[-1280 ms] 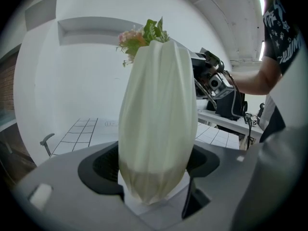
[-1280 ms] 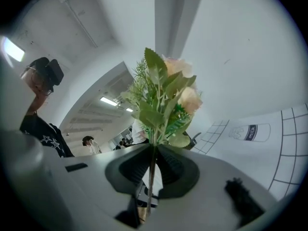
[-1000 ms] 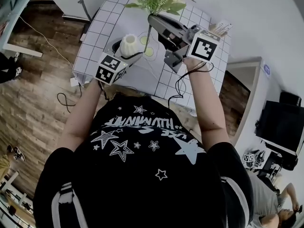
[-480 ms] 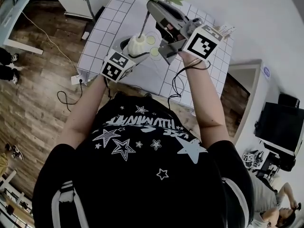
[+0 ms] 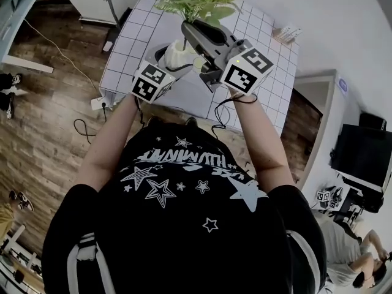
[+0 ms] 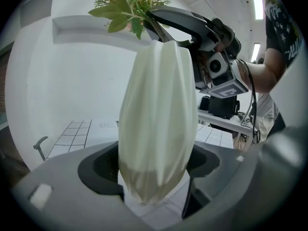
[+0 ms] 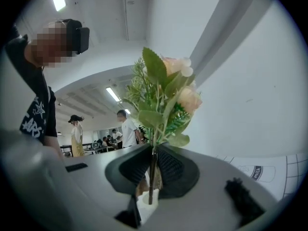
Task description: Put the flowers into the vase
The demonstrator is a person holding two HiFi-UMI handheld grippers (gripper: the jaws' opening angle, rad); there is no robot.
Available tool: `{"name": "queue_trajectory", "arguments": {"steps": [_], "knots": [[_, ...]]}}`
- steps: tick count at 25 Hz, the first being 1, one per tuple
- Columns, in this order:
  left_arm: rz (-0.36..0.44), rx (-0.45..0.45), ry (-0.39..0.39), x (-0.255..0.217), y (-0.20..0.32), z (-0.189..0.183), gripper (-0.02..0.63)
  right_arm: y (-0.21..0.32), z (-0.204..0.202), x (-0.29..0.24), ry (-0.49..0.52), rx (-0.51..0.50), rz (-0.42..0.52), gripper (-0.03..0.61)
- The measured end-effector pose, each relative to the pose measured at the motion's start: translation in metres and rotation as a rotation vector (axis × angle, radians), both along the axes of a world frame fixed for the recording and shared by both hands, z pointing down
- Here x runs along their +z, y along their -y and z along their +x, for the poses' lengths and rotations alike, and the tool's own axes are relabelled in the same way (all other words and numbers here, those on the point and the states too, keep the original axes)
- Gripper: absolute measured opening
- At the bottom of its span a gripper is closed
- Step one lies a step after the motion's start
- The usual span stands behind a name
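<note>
Your head camera looks steeply down past your chest onto the gridded surface [image 5: 125,54] at the far side. Your left gripper view sits tight against the vase [image 6: 159,124], facing across the room. Your right gripper view stares along the flowers [image 7: 161,100], very close. All three catch those flowers.

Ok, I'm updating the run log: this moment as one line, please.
left gripper: shut on vase | right gripper: shut on flowers | stem end at vase mouth

The flowers [image 5: 195,0] are cropped by the head view's top edge.
</note>
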State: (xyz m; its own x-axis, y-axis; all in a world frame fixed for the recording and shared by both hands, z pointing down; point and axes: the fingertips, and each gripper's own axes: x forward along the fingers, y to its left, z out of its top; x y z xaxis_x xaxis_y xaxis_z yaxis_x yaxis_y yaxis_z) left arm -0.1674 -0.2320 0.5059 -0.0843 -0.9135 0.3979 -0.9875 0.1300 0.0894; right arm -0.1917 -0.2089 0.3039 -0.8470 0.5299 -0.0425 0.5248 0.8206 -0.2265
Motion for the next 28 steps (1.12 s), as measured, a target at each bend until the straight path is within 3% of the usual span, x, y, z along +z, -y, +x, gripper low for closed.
{"name": "queue_trajectory", "arguments": {"steps": [4, 16, 28], "knots": [[0.002, 0.007, 0.000, -0.001, 0.000, 0.000, 0.387, -0.007, 0.006, 0.019, -0.037, 0.013, 0.081, 0.051], [0.009, 0.036, -0.017, 0.001, 0.001, 0.001, 0.388, -0.010, 0.022, 0.051, -0.122, 0.064, 0.150, 0.066], [0.019, 0.068, -0.021, 0.001, 0.001, 0.003, 0.389, -0.011, 0.034, 0.062, -0.179, 0.119, 0.112, 0.149]]}}
